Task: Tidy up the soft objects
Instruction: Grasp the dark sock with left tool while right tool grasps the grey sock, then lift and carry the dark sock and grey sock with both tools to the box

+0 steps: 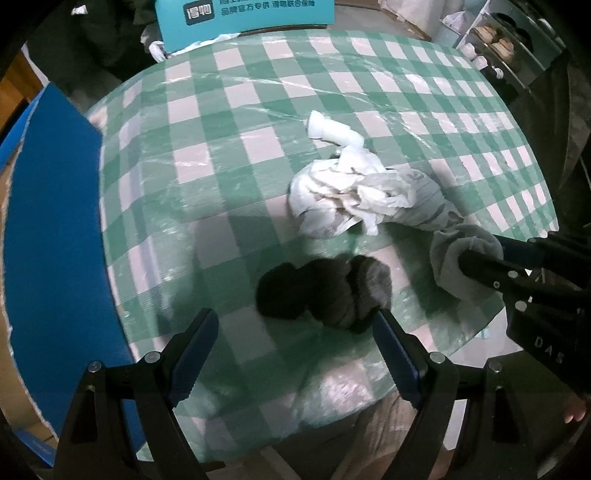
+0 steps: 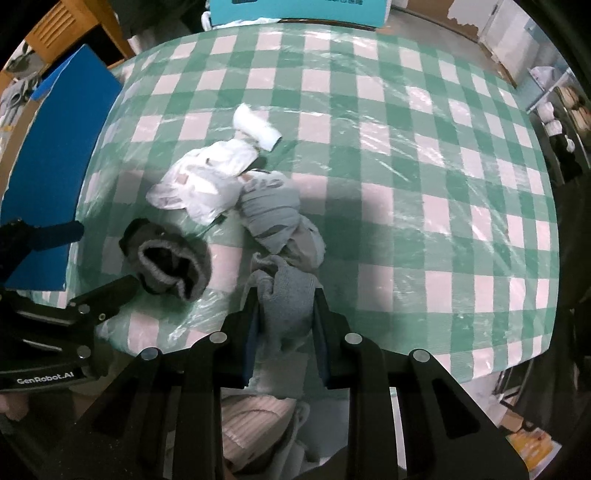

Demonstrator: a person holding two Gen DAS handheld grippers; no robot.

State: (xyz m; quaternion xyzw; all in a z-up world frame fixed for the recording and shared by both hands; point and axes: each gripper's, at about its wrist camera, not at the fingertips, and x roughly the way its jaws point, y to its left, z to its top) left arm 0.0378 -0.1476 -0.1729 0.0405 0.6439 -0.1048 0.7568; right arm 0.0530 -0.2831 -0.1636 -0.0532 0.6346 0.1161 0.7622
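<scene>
A dark grey rolled sock bundle lies near the table's front edge, just ahead of my open left gripper; it also shows in the right wrist view. My right gripper is shut on a light grey sock, seen at the right in the left wrist view. A crumpled white and grey striped cloth pile lies behind, also in the right wrist view. A small white roll lies beyond it.
The round table has a green and white checked cloth under clear plastic. A blue box stands at the left edge. A teal box sits at the far side. Shelves stand at the back right.
</scene>
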